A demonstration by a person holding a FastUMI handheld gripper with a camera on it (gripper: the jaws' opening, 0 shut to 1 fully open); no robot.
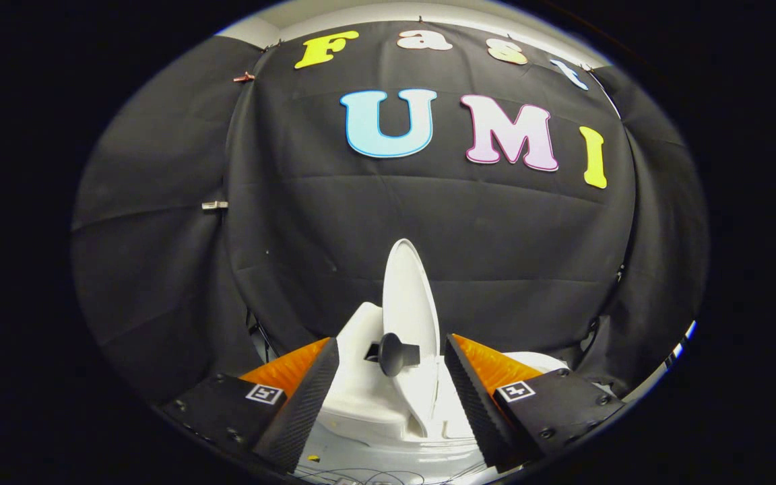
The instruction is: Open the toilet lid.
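Lid (409, 296) upright btwn open tongs (391, 391)

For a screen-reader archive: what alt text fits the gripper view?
A white toilet lid stands raised, nearly upright, a dark knob on its face, above the white toilet. The gripper is open, its fingers either side of the knob, touching nothing.

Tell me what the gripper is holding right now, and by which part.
Nothing is held. The gripper is open, its fingers spread to either side of the black knob on the raised toilet lid, touching neither.
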